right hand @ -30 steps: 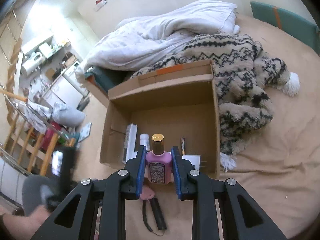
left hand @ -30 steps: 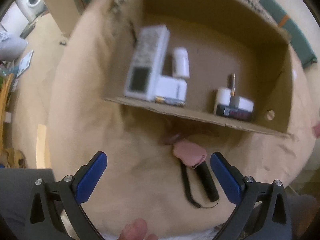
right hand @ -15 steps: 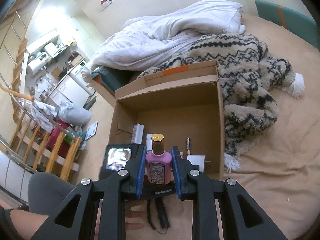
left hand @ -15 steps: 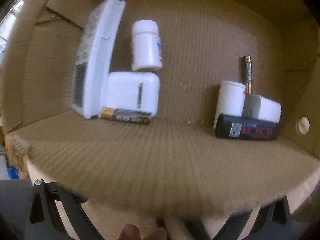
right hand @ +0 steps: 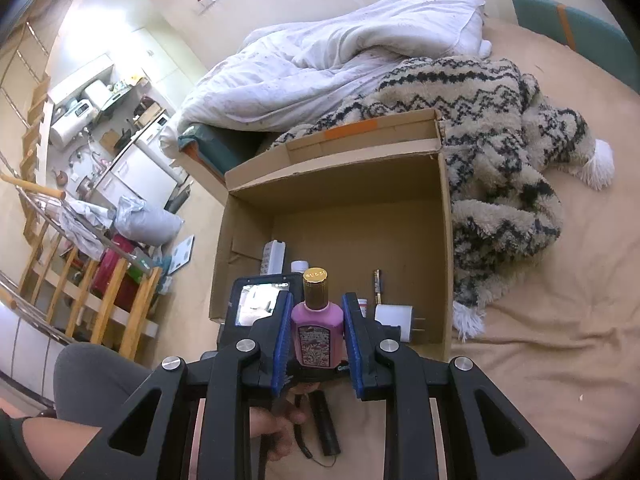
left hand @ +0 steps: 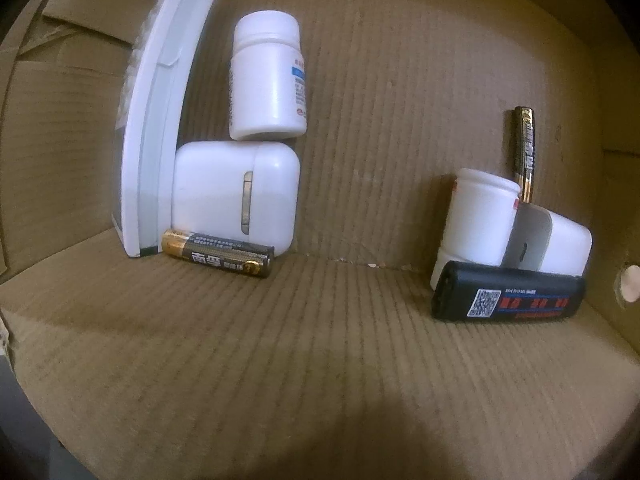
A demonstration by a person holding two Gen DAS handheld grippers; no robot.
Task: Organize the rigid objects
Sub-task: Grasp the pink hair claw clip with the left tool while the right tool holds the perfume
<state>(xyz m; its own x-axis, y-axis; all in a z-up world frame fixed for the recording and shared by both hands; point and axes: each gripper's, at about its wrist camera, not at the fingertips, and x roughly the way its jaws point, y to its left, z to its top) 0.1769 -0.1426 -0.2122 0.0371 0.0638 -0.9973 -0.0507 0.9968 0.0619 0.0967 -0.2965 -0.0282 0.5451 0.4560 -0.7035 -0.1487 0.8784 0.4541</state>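
Observation:
My right gripper is shut on a pink perfume bottle with a gold cap, held upright in front of the open cardboard box. The lit back screen of my left gripper's unit shows at the box's near wall; its jaws are hidden. The left wrist view looks close into the box. On the left lie a flat white device, a white pill bottle, a white case and a battery. On the right are a white jar, a white adapter, a black device and a second battery.
The box lies on a beige bed sheet. A patterned fleece blanket and a white duvet lie behind and right of it. A black stick with a strap lies on the sheet below my right gripper, beside a hand.
My left gripper has gone forward and down from above the sheet to the box's near wall, and its blue fingers have dropped out of its view. The right gripper keeps still with the bottle.

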